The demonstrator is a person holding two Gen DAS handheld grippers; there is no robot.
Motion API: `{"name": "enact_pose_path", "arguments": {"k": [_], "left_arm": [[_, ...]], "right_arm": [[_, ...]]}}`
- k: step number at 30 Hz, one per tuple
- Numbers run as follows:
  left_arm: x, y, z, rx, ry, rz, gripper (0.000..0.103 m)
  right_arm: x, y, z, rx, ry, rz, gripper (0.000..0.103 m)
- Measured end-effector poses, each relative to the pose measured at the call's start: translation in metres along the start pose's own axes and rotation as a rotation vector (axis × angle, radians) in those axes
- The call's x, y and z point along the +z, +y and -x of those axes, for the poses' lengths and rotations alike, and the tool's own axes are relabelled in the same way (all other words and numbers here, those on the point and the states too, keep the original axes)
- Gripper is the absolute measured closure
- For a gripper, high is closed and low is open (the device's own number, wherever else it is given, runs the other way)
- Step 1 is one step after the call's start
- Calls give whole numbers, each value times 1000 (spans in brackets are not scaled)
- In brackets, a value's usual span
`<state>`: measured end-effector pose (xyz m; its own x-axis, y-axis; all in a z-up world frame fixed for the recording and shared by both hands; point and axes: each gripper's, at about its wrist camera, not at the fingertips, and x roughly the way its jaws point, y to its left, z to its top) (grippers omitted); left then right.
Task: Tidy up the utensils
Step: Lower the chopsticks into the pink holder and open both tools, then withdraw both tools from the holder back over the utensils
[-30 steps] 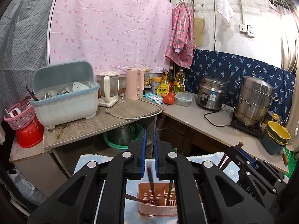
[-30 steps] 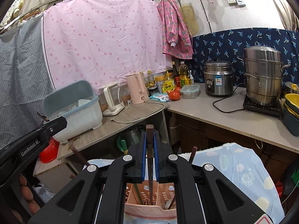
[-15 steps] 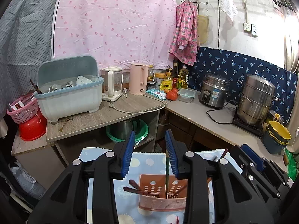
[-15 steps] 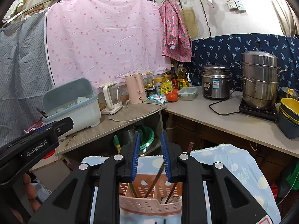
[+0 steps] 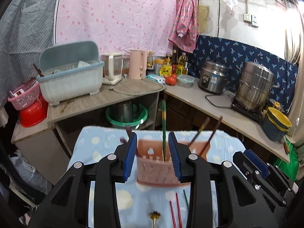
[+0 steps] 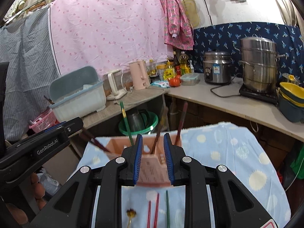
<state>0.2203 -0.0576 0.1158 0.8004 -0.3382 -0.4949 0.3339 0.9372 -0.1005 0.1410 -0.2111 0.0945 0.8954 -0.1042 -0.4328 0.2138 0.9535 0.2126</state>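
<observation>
The green chopstick [image 5: 163, 127] stood nearly upright in the pink utensil caddy [image 5: 157, 169], its long axis close to vertical, thick end pointing up and thin tip down inside a middle compartment. From the right wrist view the same green chopstick [image 6: 125, 121] leaned slightly leftward at its top. Brown chopsticks [image 5: 204, 134] angled up and to the right out of the caddy's right side, and darker ones [image 5: 127, 133] slanted out to the left. The caddy sat on a blue cloth [image 5: 95, 144] with pale sun and dot prints covering the desk. On the cloth nearer the camera lay a pair of red chopsticks [image 5: 175, 209], another green chopstick [image 5: 185, 199] and a gold-ended utensil [image 5: 154, 216], all pointing roughly away from the camera. The left tongs [image 5: 153, 156] were released, jaws spread on either side of the caddy, gripping nothing. The right tongs [image 6: 153, 156] likewise stood spread and empty.
</observation>
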Motion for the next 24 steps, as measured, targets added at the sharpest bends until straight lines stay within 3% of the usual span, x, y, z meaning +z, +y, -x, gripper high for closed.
{"name": "enact_pose_path", "arguments": {"k": [9,24], "left_arm": [[-101,-1,4,-25,181,12,70],[-231,-10,18,-35,430,-42,70]], "right_arm": [[-85,-15,17,-16,154,0,80],[-200,-28,31,-41,378,46,80]]}}
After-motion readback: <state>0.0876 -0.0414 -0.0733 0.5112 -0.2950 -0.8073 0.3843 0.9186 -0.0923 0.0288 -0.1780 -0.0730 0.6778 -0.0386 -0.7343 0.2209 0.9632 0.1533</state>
